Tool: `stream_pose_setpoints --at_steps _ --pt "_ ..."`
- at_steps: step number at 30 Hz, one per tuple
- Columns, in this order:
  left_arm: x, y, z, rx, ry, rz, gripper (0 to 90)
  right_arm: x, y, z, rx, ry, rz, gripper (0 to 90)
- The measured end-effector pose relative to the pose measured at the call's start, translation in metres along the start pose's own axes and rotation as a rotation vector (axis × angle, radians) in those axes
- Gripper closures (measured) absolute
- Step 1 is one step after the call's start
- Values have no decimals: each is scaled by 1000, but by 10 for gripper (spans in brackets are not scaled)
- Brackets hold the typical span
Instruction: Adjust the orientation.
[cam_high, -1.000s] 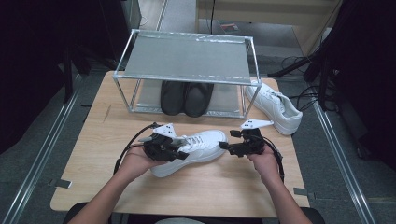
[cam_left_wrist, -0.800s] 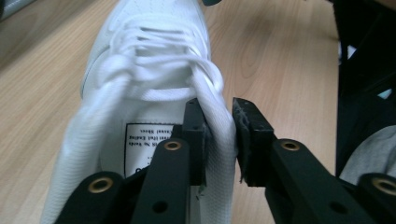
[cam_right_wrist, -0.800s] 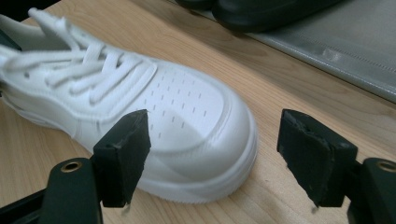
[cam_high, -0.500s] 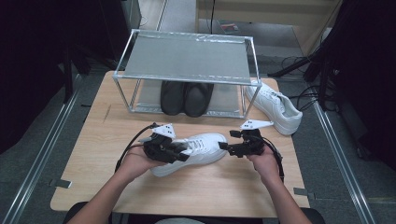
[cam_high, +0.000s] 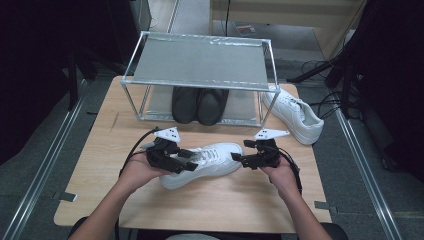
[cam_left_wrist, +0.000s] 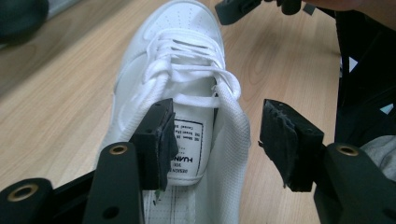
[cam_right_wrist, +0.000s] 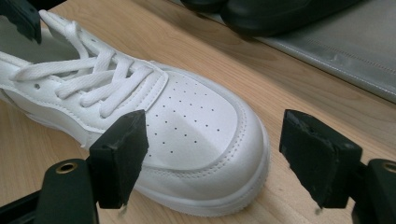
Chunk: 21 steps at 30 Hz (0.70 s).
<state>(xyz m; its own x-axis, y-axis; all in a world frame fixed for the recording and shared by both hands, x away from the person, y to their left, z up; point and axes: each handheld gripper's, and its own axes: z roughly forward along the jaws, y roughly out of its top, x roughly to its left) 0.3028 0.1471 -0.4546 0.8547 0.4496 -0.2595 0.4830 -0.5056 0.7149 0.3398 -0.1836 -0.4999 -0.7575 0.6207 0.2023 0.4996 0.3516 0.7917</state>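
Between my two grippers lies the white sneaker (cam_high: 202, 162), on its sole on the wooden table (cam_high: 100, 150), heel toward my left gripper (cam_high: 187, 159) and toe toward my right gripper (cam_high: 239, 159). At the left gripper the jaws have just been opening and now stand wide: one pad sits inside the shoe mouth against the labelled tongue (cam_left_wrist: 189, 147), the other hangs outside the mesh collar, clear of it, so nothing is clamped. My left hand (cam_high: 137, 172) holds that gripper level, pointing along the shoe. At the right gripper the jaws also gape, one pad over the perforated toe cap (cam_right_wrist: 201, 135), the other out over bare wood, neither pressing. My right hand (cam_high: 282, 175) keeps it level, facing the left one. Beyond both grippers stands the metal-framed glass rack (cam_high: 200, 65), with a pair of black shoes (cam_high: 199, 104) side by side on its lower shelf. Just beside the rack's corner, beyond my right gripper, a second white sneaker (cam_high: 292, 114) rests on the table.
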Motion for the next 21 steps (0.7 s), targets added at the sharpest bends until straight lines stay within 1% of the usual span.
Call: stream_pose_setpoints --at_steps 2,5,6,7,9,10,11,14,15,17,19,20,21 --pt "2 0 -6 -8 18 -6 420 2 0 0 -1 -4 -7 244" --pt "7 -2 -13 -12 44 -14 432 6 0 1 0 -10 -10 242" --pt "9 -3 -15 -21 53 -19 450 6 0 1 1 -13 -13 242" --pt "12 -4 -17 -25 53 -26 484 7 1 1 3 -9 -17 241" --pt "17 -7 -21 -32 74 -39 531 9 1 1 7 -9 -26 227" --pt "20 -8 -23 -26 82 -47 569 10 2 1 7 -11 -31 227" --pt "22 -9 -24 -26 88 -50 599 11 3 0 1 -3 -30 224" --pt "29 -14 -28 -29 112 -67 680 11 5 -2 -29 27 -5 215" --pt "32 -15 -29 -30 128 -71 693 11 6 -3 -36 41 2 217" --pt "37 -17 -31 -39 147 -86 709 11 6 -5 -35 61 13 263" --pt "41 -20 -32 -43 161 -86 754 12 6 -5 -16 57 7 347" --pt "43 -21 -32 -38 162 -88 778 12 5 -6 -6 57 2 383" --pt "45 -22 -31 -34 170 -89 804 13 5 -6 1 50 -6 440"
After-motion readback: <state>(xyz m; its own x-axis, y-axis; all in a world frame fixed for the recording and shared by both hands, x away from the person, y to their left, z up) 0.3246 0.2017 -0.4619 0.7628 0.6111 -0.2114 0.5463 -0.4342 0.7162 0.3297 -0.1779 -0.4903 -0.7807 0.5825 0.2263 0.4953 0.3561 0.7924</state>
